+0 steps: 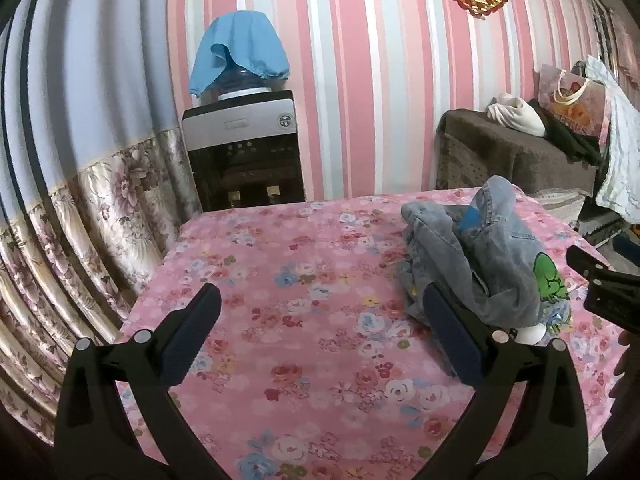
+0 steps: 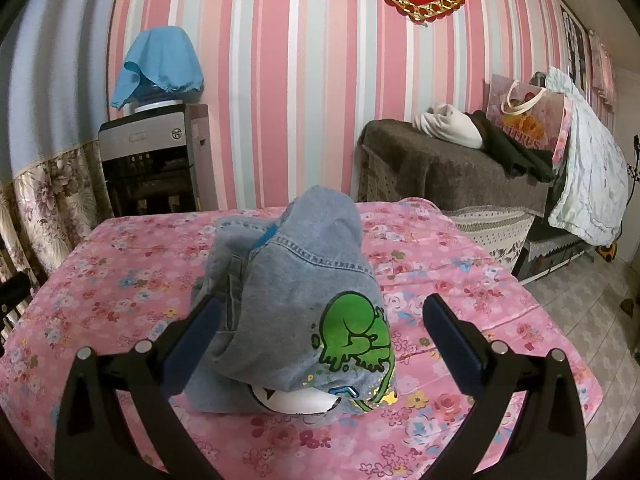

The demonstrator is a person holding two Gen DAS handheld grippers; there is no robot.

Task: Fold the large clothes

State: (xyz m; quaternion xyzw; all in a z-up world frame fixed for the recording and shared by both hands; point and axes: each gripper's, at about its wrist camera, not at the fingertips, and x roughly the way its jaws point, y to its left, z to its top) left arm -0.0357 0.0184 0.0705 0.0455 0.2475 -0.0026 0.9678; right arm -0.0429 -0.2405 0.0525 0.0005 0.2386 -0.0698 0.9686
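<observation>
A pink-and-grey striped wall (image 2: pixel 280 80) backs the surface you are working on, which is covered by a pink floral cloth (image 1: pixel 304 288). On that cloth lies the crumpled light-blue denim garment with a green cartoon print (image 2: pixel 296 304), heaped in a rumpled mound rather than spread flat, toward the right half of the surface as your left camera sees it. Your right claw (image 2: pixel 320 316) is spread wide, its two dark blue pads flanking the near end of the heap, the left pad just beside or against the denim and the right pad apart from it over bare cloth; nothing is gripped. Your left claw (image 1: pixel 324 312) is also wide open and holds nothing, hovering over the floral cloth with its right finger close to the near-left edge of the garment. Beyond the surface, a grey and black water dispenser (image 2: pixel 152 156) stands against the wall with a blue cloth (image 2: pixel 160 64) draped over its bottle. To the right sits a brown-covered bench (image 2: pixel 448 164) carrying a cream bundle, dark clothing and a printed shopping bag (image 2: pixel 524 120).
</observation>
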